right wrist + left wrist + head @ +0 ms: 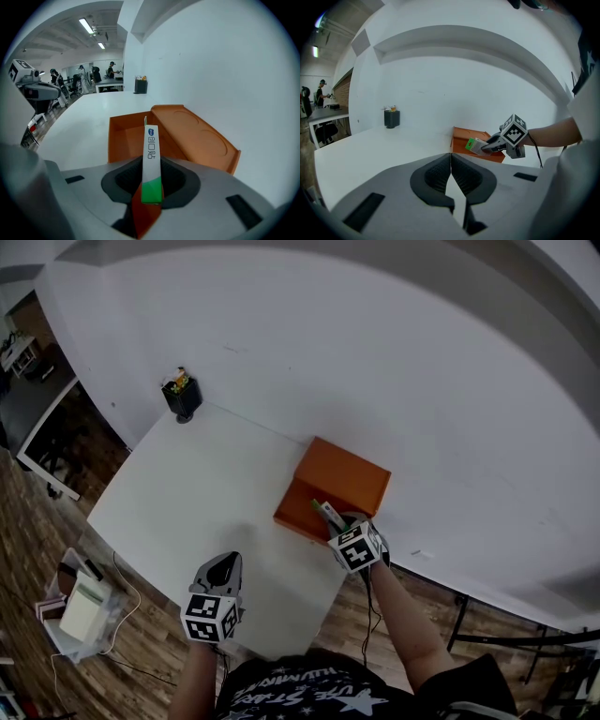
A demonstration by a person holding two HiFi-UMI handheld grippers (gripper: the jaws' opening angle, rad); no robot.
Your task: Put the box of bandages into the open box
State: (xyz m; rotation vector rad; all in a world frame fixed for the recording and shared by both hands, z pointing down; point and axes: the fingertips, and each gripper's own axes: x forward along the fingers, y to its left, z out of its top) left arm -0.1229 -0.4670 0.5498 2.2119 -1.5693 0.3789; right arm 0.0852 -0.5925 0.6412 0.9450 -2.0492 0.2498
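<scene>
While the right gripper (151,183) has its fingers clamped on the green end of the box of bandages (151,150), holding it on its narrow edge, the far end reaches over the near wall of the orange open box (123,140). It sits above the cavity, not yet in it. The lid (194,136) lies folded open alongside. The left gripper (451,174) hovers over the near part of the worktop (178,502), fingers pressed together on nothing, well apart from the open box.

Lowering too early would probably catch the box of bandages on that near wall and shove the open box, which nothing steadies, across the worktop. Letting go while it stands on edge could leave it propped against a wall instead of lying inside. Gripped at one end only, it may also pivot between the fingers.
</scene>
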